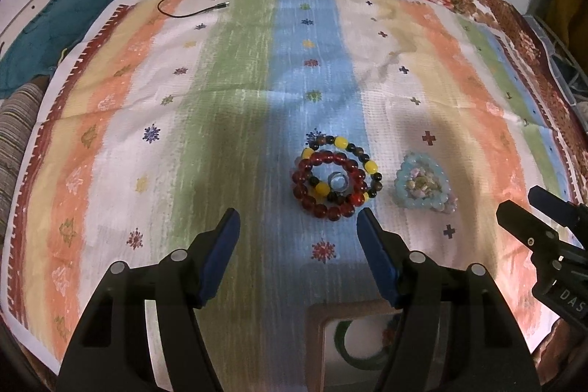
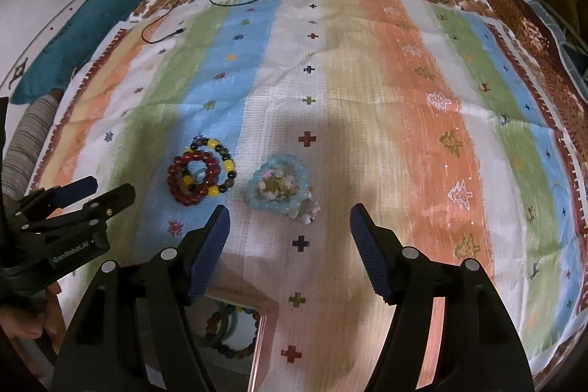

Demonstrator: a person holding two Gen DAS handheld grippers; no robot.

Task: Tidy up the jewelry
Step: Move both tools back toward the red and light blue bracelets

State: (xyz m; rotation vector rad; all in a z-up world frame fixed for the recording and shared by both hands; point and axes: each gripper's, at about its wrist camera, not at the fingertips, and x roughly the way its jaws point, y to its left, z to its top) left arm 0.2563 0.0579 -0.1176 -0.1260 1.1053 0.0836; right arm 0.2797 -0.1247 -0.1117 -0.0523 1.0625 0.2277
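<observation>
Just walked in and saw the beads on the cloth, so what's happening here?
A person holds two open grippers over a striped cloth, holding nothing. The left gripper points toward a pile of dark red and yellow-and-brown bead bracelets. The right gripper is nearest a pale blue beaded heart-shaped piece. A wooden-edged box nearest the camera already holds bracelets.

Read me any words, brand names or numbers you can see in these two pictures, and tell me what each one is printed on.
"GenRobot.AI" — white lettering on the body of the left gripper, seen from the right wrist view.
"DAS" — white letters on the body of the right gripper, seen from the left wrist view; cut off at the frame edge, so possibly part of a longer word.
No other text; the striped cloth carries only woven motifs.
</observation>
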